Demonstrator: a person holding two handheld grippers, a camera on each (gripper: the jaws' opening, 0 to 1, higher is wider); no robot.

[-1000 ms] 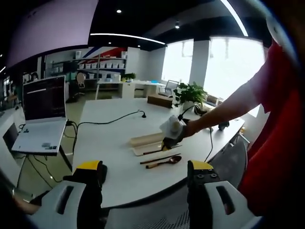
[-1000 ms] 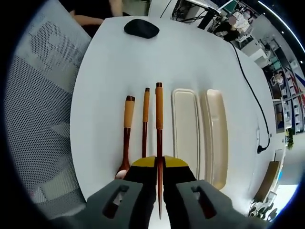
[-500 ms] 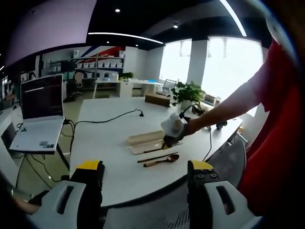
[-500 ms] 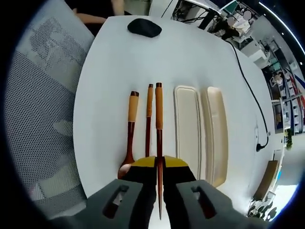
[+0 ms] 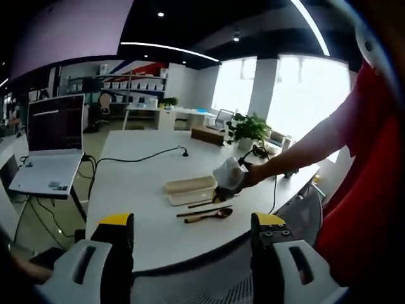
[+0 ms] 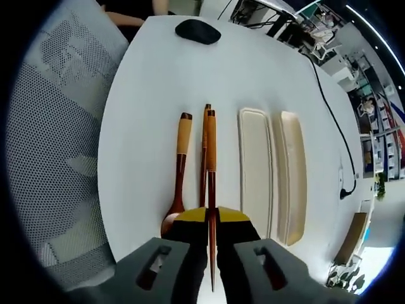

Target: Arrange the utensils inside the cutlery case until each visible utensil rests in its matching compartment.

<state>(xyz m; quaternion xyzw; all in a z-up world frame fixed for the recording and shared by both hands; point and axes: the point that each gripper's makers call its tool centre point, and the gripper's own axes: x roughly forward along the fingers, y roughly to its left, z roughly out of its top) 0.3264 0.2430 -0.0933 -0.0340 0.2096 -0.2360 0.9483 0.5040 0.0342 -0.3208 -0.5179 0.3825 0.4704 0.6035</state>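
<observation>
you've got one chopstick (image 6: 211,171) pinched in your right gripper (image 6: 211,221), held right over the second chopstick (image 6: 204,158), with the spoon (image 6: 179,171) just left and the open cutlery case (image 6: 256,171) just right. your left gripper (image 5: 190,231) hangs spread wide off the table (image 6: 152,95) edge, with bare tabletop beyond the utensils up to the mouse (image 6: 198,30).

bright open office — white table (image 5: 145,183), tall windows (image 5: 304,95), ceiling strip lights (image 5: 168,47)
</observation>
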